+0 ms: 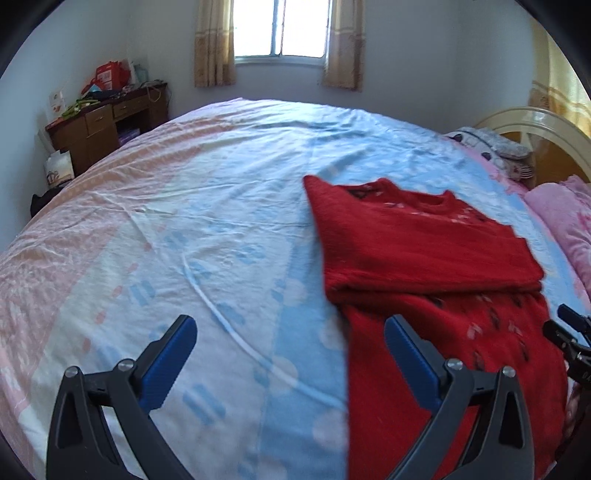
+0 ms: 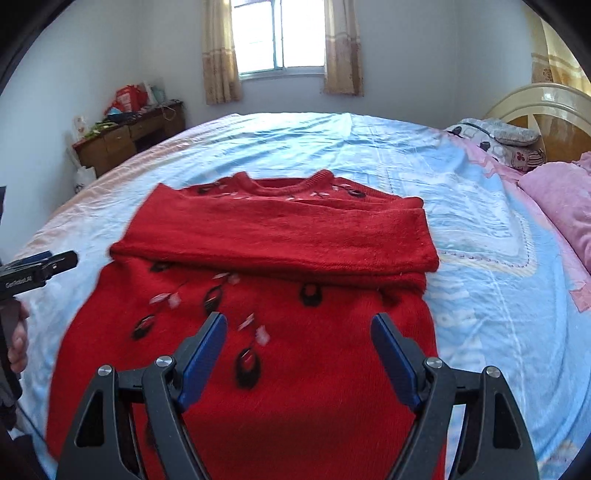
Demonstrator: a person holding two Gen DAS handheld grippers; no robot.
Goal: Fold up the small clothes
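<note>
Left wrist view.
- Left gripper (image 1: 290, 328): jaws spread wide, nothing between the two blue pads, held above the bed (image 1: 207, 206).
- One red sweater (image 1: 424, 258) lying flat on the sheet, right of centre, both sleeves folded across the chest; lower body under the right-hand finger (image 1: 406, 354) (contact not determinable).
- Right gripper (image 1: 569, 336) partly visible at the right edge, over the sweater hem area; lettering on it too small to read.
- One window (image 1: 282, 29) with two curtains, one desk (image 1: 110, 122) at left loaded with red bags and clutter (print on the bags illegible), one headboard (image 1: 535, 125) at right, patterned pillow and pink blanket beside it.

Right wrist view.
- Right gripper (image 2: 299, 332): jaws standing wide apart, empty, positioned above the lower body of the sweater (image 2: 280, 240); no fabric pinched.
- Sweater centred on the blue sheet, neckline toward the window (image 2: 280, 37), folded sleeve band running across the chest, black loop motifs and pale leaf motifs on the front (motion blur prevents an exact count).
- Left gripper (image 2: 44, 266) entering from the left edge, off the sweater, over the sheet; white branding on its side, partly legible, apparently "GenRobot.AI". Jaw spacing not determinable here.
- Part of a hand (image 2: 16, 343) below it at the left edge.
- One desk (image 2: 129, 136), two curtains, one headboard (image 2: 546, 107), one pink blanket (image 2: 561, 199).
</note>
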